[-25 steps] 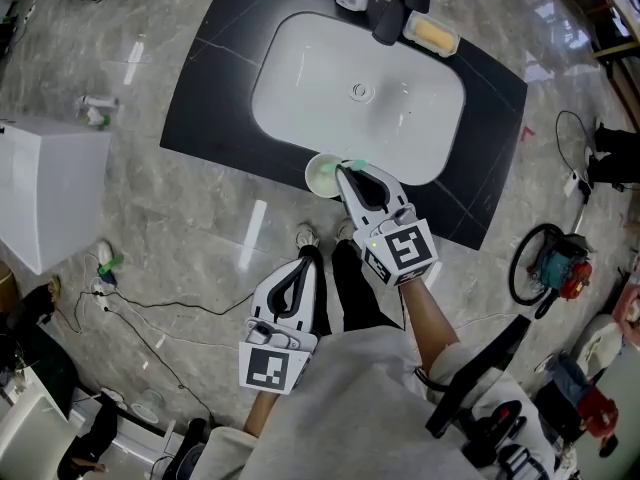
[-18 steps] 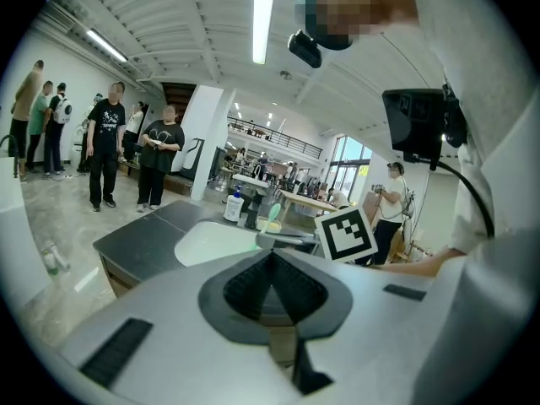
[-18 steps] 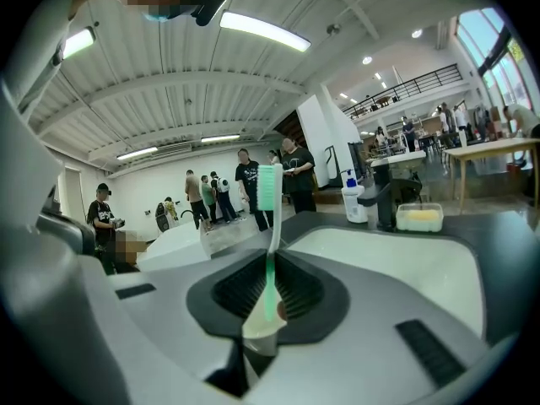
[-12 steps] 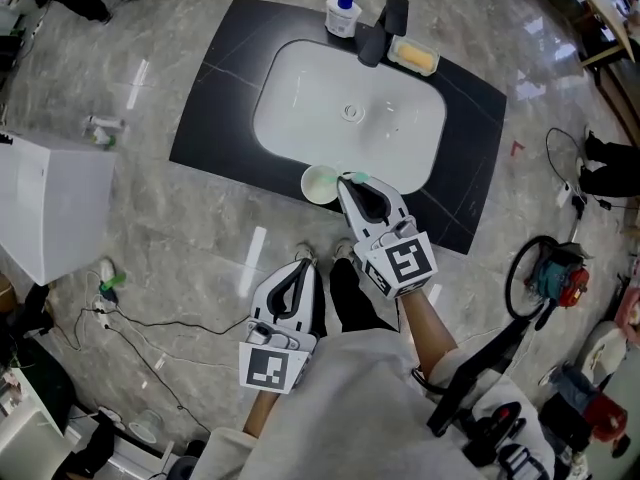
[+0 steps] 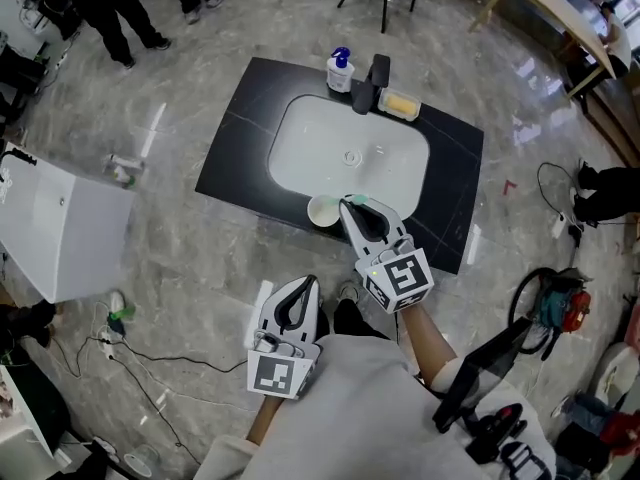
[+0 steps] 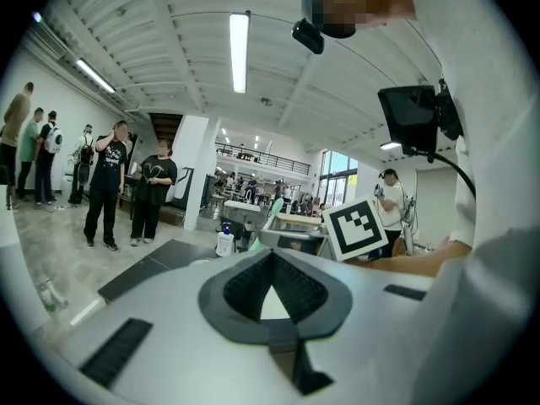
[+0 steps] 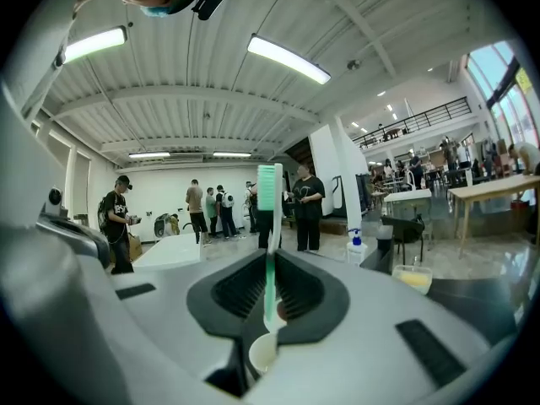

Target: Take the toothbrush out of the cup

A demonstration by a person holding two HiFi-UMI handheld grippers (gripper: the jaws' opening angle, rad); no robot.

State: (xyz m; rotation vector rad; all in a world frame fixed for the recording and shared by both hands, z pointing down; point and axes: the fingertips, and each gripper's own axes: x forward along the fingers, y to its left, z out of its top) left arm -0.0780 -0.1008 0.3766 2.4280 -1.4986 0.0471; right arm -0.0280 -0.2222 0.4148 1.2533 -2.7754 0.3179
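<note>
Your right hand-held gripper (image 7: 270, 256) has its jaws pinched narrow on the toothbrush (image 7: 268, 194). It's gripping the green-and-white handle low down, so the brush stands straight up with the bristle end on top. The white cup (image 7: 260, 354) shows right underneath, through the gap behind the jaws. Can't really tell if the bottom tip of the brush is clear of the rim.

In the head view, that gripper sits at the front edge of the black bench (image 5: 240, 138), with its tips just beside the cup. The cup stands on the bench at the near rim of the white sink (image 5: 350, 158).

Your left hand-held gripper (image 6: 271, 254) is closed up, tips touching, nothing in it, held off the bench close to your body.

Behind the sink there's a blue-pump bottle (image 5: 340, 71), the faucet (image 5: 372, 78) and a yellow soap dish (image 5: 399, 105).
</note>
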